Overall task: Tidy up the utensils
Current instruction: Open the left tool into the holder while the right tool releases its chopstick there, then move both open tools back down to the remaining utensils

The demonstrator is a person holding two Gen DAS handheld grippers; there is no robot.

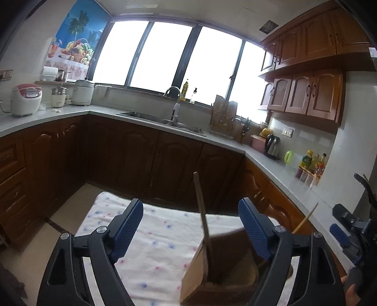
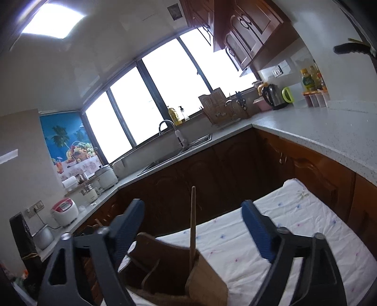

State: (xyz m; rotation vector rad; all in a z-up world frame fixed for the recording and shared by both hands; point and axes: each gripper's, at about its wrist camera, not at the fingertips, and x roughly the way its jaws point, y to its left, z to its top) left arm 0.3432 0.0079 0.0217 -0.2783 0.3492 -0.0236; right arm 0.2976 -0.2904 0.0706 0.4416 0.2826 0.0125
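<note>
Near the front of the white cloth with small blue and pink flowers [image 1: 150,237] stands the brown wooden utensil box [image 1: 200,280], my landmark. From the box a thin wooden stick [image 1: 202,211] rises almost upright. My left gripper [image 1: 190,226] has its blue pads wide apart on both sides of the stick, not touching it. My right gripper [image 2: 193,226] stands just as wide, also empty around the same stick. Only the left wrist view shows the right gripper from outside, at the right of the box, with a part of a hand [image 1: 352,291] and a second pale stick [image 1: 305,221] leaning out of the box. Only the right wrist view shows the ceiling lamp [image 2: 53,21] and a thin curved metal handle [image 2: 148,275] inside the box.
</note>
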